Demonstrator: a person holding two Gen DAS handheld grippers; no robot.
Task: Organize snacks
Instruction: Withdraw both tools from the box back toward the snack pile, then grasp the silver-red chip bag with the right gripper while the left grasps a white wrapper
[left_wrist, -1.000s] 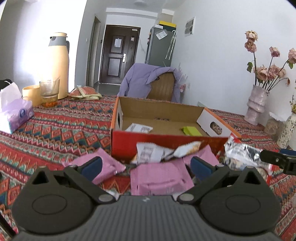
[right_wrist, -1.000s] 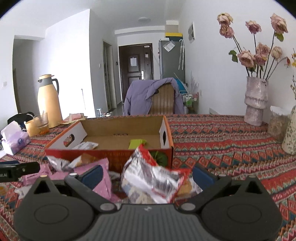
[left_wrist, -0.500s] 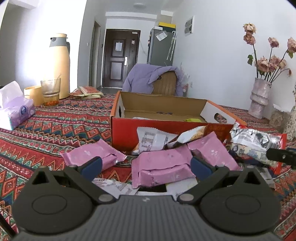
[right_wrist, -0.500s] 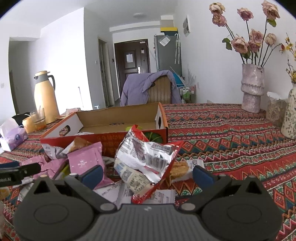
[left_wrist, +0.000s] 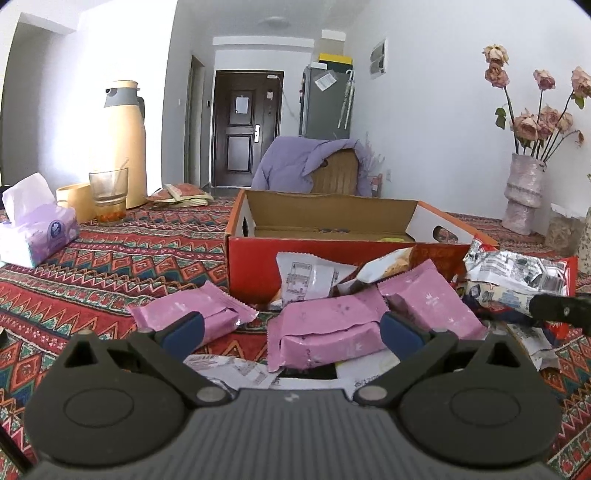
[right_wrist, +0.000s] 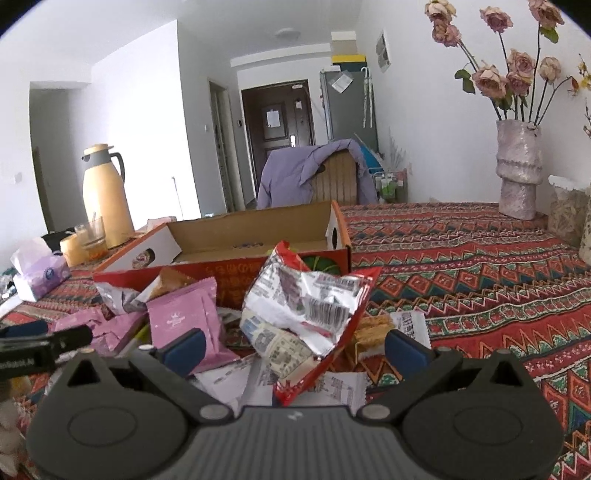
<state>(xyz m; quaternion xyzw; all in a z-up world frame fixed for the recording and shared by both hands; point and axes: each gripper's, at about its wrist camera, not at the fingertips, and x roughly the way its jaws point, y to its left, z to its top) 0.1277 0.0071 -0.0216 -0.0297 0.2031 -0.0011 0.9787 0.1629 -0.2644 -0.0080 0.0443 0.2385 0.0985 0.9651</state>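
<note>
An open red cardboard box (left_wrist: 255, 266) (right_wrist: 229, 273) stands on the patterned tablecloth. A heap of snack packets lies in front of it. My left gripper (left_wrist: 291, 330) is open, low over the heap, its fingers either side of a pink packet (left_wrist: 328, 328). Two more pink packets (left_wrist: 188, 314) (left_wrist: 428, 302) lie to each side. My right gripper (right_wrist: 295, 341) is open around a crumpled silver and red bag (right_wrist: 310, 302), also seen in the left wrist view (left_wrist: 517, 273). A pink packet (right_wrist: 184, 317) leans just left of it.
A yellow thermos (left_wrist: 123, 144), a glass (left_wrist: 109, 195) and a tissue pack (left_wrist: 37, 229) stand at the far left. A vase of dried roses (right_wrist: 517, 173) stands at the far right. A chair with a purple jacket (left_wrist: 306, 162) is behind the box.
Both grippers have dropped lower and closer to the packets in front of the box. The silver and red bag now lies lower between the right fingers. Both stay open.
</note>
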